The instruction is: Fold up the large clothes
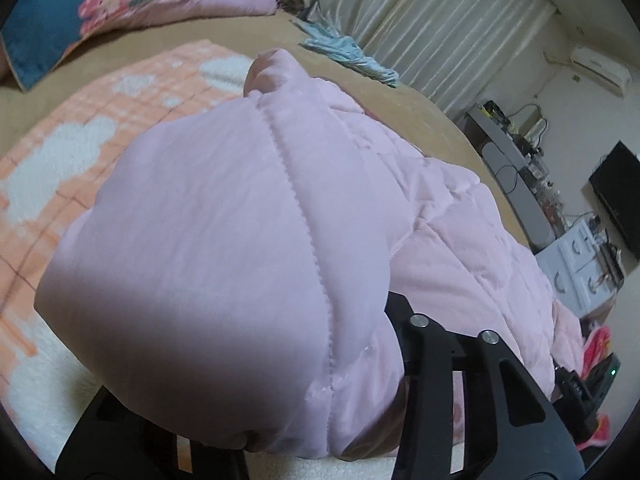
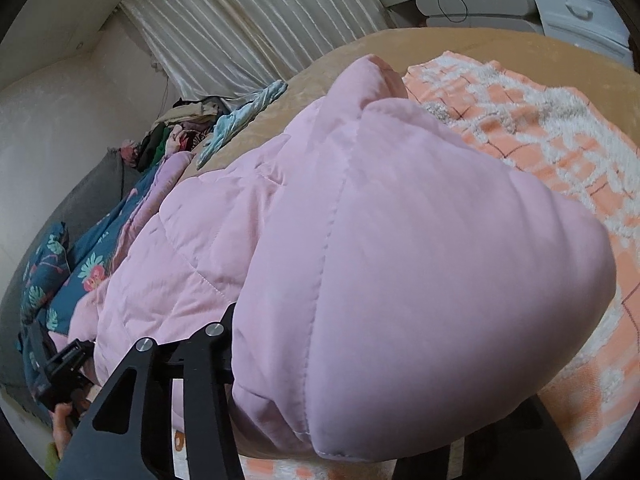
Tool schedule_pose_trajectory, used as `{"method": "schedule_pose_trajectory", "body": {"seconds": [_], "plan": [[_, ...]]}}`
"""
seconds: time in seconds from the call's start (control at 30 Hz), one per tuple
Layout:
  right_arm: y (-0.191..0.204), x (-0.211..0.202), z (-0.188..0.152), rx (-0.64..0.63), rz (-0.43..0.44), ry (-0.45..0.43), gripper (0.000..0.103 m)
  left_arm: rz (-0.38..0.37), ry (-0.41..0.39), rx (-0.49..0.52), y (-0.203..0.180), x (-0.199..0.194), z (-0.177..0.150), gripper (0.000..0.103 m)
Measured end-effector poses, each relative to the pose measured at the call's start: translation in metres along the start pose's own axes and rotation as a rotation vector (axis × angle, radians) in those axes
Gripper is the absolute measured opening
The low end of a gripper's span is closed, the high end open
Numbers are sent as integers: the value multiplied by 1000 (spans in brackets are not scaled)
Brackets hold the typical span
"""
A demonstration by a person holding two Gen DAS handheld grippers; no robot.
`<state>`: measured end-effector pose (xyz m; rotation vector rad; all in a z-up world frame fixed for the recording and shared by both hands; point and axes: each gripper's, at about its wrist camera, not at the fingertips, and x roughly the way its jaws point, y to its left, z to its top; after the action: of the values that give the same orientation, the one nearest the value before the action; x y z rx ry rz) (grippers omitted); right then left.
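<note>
Across the middle of both wrist views lies a pale pink quilted jacket, puffed up and draped over the black fingers so that it fills most of each frame. From the left wrist camera, a zipper seam runs from about 12 o'clock down to 6 o'clock across the padding. The left gripper is buried under this bulge: one finger arm shows at 5 o'clock and another at 7 o'clock, but the tips are hidden, so I cannot tell whether they are apart or pinched on the cloth.

From the right wrist camera the same jacket swells from the centre toward 3 o'clock, with a stitched seam crossing it. The right gripper is likewise covered; a finger arm sits at 7 o'clock and the other at 5 o'clock, and their closure cannot be told.

Beneath the jacket is an orange and white checked blanket at 9 o'clock in the left view, lying on a tan bedspread. A dark blue floral quilt sits at 11 o'clock, a light blue garment at 1 o'clock before the cream curtains. At 3 o'clock stand a wall air conditioner, a dark screen and white drawers. No readable writing or brand mark shows anywhere.
</note>
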<state>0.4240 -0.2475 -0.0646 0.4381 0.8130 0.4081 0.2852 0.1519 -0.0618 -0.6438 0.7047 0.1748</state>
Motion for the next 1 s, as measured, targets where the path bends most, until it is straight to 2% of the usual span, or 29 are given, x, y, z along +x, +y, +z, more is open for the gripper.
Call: {"method": "schedule_pose_trajectory", "body": {"seconds": [0.13,0.3,0.57,1.0], "plan": [[6,-4,2,-36,-8,-12,41,7,-10,33,-5,-9,0,30],[30,-21,6,-176,-20,-50,34,15,-44,114,-20,-27,7,29],[72,-64,2,-342,-1,-128,32,16,-75,171,-23,-61,13,28],[74,-110,-31,-358,6,-124,32,19,-53,200,-11,-101,-10,28]]}}
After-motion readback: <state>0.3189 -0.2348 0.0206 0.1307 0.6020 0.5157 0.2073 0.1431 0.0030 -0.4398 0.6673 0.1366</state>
